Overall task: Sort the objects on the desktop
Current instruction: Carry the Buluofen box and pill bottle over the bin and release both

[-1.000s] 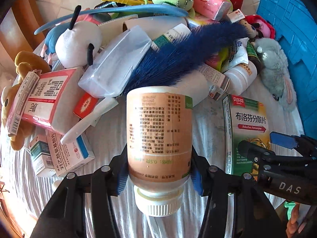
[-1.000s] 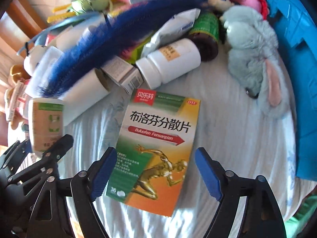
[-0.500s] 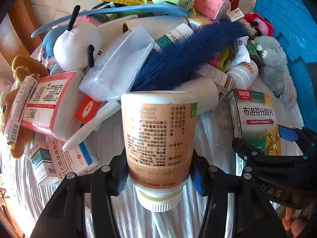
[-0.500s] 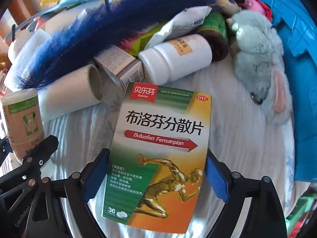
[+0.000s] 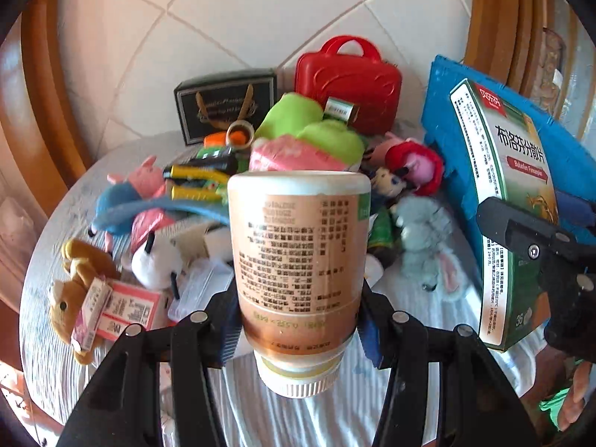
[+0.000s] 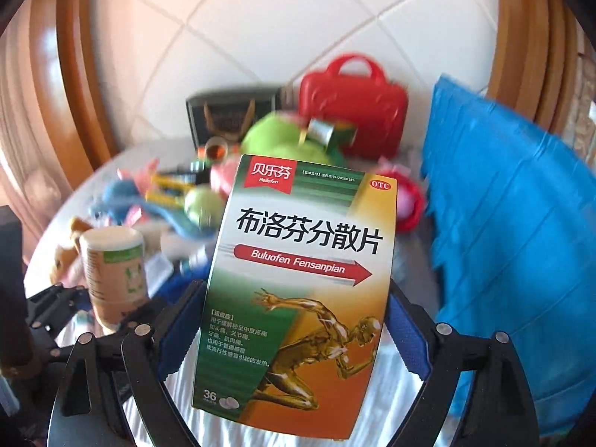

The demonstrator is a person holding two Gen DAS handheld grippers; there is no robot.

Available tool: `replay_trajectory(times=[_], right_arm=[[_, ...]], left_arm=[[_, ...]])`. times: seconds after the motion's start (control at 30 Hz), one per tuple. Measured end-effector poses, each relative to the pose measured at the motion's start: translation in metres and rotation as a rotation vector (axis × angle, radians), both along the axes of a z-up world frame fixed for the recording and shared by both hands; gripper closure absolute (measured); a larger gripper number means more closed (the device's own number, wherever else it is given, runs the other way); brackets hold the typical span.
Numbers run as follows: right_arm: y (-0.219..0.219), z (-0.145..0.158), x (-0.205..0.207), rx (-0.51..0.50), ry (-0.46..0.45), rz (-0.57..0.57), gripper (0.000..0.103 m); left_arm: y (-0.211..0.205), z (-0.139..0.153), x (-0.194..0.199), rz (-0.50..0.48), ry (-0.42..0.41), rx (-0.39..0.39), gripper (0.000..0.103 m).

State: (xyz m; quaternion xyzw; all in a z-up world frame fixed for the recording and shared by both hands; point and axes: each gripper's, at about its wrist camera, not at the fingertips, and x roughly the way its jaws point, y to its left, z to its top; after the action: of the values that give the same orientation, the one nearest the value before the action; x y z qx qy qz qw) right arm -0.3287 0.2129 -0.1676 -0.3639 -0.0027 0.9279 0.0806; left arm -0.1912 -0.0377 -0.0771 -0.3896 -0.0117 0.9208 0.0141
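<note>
The left gripper (image 5: 298, 313) is clamped on a bottle (image 5: 298, 268) held cap-down, and the right gripper (image 6: 294, 335) grips a medicine box (image 6: 298, 290) by its side edges, both raised above the cloth-covered table (image 5: 409, 391) with its far pile of toys. Judging from this, both go to the blue crate (image 6: 514, 242) at right. Keep both grips firm, carry the box in first, and keep the two grippers apart so they don't collide.

The suitcase (image 5: 348, 83) stands behind the toy pile (image 5: 305, 130), the crate (image 5: 443, 111) to its right.
</note>
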Motion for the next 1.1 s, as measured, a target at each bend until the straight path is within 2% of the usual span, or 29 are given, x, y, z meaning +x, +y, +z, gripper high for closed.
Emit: replay_trajectory(times=[0.1, 0.13, 0.2, 0.37, 0.53, 0.6, 0.67, 0.73, 0.83, 0.93, 1.0, 1.07, 1.1], right_arm=[[0.016, 0.052, 0.014, 0.026, 0.09, -0.015, 0.012], [0.024, 0.068, 0.018, 0.012, 0.103, 0.07, 0.012], [0.042, 0.099, 0.028, 0.008, 0.151, 0.052, 0.012], [0.101, 0.171, 0.072, 0.017, 0.248, -0.028, 0.012], [0.168, 0.206, 0.113, 0.083, 0.259, -0.157, 0.012], [0.2, 0.209, 0.124, 0.092, 0.24, -0.216, 0.012], [0.229, 0.203, 0.129, 0.116, 0.207, -0.28, 0.012], [0.255, 0.193, 0.133, 0.118, 0.17, -0.318, 0.012], [0.289, 0.162, 0.124, 0.117, 0.092, -0.36, 0.012], [0.313, 0.135, 0.124, 0.105, 0.031, -0.382, 0.012], [0.325, 0.135, 0.129, 0.017, 0.048, -0.376, 0.012], [0.33, 0.134, 0.13, 0.054, 0.027, -0.414, 0.012], [0.333, 0.133, 0.129, 0.035, 0.01, -0.407, 0.012]], left_arm=[[0.032, 0.042, -0.008, -0.038, 0.071, 0.011, 0.052], [0.045, 0.056, -0.01, -0.052, 0.094, 0.011, 0.052], [0.073, 0.083, -0.015, -0.076, 0.129, 0.001, 0.052], [0.148, 0.133, -0.024, -0.165, 0.174, 0.013, 0.052], [0.233, 0.17, -0.032, -0.254, 0.206, -0.001, 0.052], [0.268, 0.177, -0.036, -0.3, 0.204, 0.004, 0.052], [0.303, 0.175, -0.043, -0.35, 0.167, 0.01, 0.052], [0.34, 0.166, -0.05, -0.392, 0.119, -0.008, 0.052], [0.383, 0.139, -0.067, -0.432, 0.015, -0.043, 0.052], [0.406, 0.104, -0.078, -0.445, -0.093, -0.069, 0.052], [0.416, 0.088, -0.084, -0.432, -0.175, -0.12, 0.052], [0.417, 0.085, -0.089, -0.413, -0.185, -0.13, 0.052], [0.417, 0.081, -0.092, -0.41, -0.206, -0.136, 0.052]])
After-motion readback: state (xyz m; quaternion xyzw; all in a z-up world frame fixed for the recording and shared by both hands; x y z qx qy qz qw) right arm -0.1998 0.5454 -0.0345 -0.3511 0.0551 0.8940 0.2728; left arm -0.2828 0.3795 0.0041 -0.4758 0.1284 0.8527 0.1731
